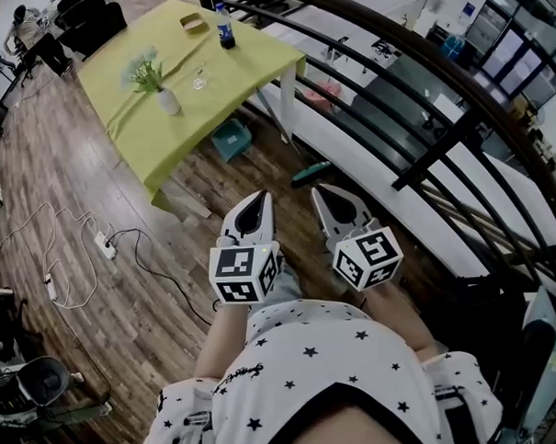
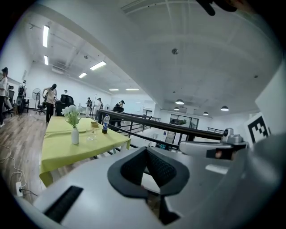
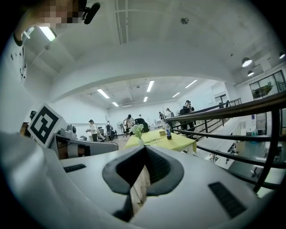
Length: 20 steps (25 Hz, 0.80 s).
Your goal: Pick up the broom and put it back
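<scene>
My left gripper (image 1: pixel 255 203) and right gripper (image 1: pixel 328 196) are held side by side in front of the person, above the wooden floor, pointing toward the table and the railing. Both are shut with nothing between the jaws. The left gripper view shows its dark pads (image 2: pixel 154 166) pressed together, and in the right gripper view the pads (image 3: pixel 154 164) also meet. A dark green elongated item (image 1: pixel 310 174) lies on the floor just ahead of the right gripper, at the foot of the railing; I cannot tell whether it is part of the broom. No broom handle is clearly visible.
A table with a yellow-green cloth (image 1: pixel 244 80) stands ahead, carrying a flower vase (image 1: pixel 167 100), a glass and a bottle (image 1: pixel 224 29). A teal box (image 1: pixel 230 138) sits under it. A black railing (image 1: pixel 458 130) runs along the right. A power strip and cables (image 1: pixel 104 244) lie on the floor at left.
</scene>
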Motion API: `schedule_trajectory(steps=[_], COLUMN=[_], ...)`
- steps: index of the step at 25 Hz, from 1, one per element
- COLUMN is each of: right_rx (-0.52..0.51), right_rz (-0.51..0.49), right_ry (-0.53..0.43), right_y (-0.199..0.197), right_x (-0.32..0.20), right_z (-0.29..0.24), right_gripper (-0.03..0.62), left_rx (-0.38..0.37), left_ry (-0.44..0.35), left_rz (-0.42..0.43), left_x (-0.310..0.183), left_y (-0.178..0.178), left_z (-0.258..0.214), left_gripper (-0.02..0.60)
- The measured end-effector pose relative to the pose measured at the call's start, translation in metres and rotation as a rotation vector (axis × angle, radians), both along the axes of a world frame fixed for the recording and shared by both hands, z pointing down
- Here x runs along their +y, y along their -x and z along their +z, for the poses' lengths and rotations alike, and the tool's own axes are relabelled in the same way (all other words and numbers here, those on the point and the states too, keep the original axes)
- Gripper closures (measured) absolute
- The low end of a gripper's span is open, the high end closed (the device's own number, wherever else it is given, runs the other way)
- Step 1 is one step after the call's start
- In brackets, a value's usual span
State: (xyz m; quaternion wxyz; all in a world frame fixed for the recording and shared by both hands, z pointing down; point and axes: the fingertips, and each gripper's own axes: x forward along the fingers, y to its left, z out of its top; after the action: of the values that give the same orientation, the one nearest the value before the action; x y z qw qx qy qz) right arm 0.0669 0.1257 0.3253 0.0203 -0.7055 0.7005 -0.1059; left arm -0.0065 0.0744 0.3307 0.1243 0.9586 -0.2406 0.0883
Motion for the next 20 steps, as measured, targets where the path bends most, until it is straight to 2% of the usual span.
schedule_trajectory(steps=[5, 20], right_rx=[-0.005, 0.008], right_rz=[0.001, 0.044], right_ry=[0.009, 0.037], right_y=[-0.014, -0.053], right_x=[-0.053, -0.184], right_z=[0.001, 0.021], right_gripper=[0.602, 0.602], left_rx=[0.002, -0.038], left_ry=[0.034, 0.047], left_rz=[-0.010, 0.024], left_x=[-0.053, -0.179], left_y=[-0.013, -0.045], left_z=[0.004, 0.029], left_gripper=[0.575, 0.575])
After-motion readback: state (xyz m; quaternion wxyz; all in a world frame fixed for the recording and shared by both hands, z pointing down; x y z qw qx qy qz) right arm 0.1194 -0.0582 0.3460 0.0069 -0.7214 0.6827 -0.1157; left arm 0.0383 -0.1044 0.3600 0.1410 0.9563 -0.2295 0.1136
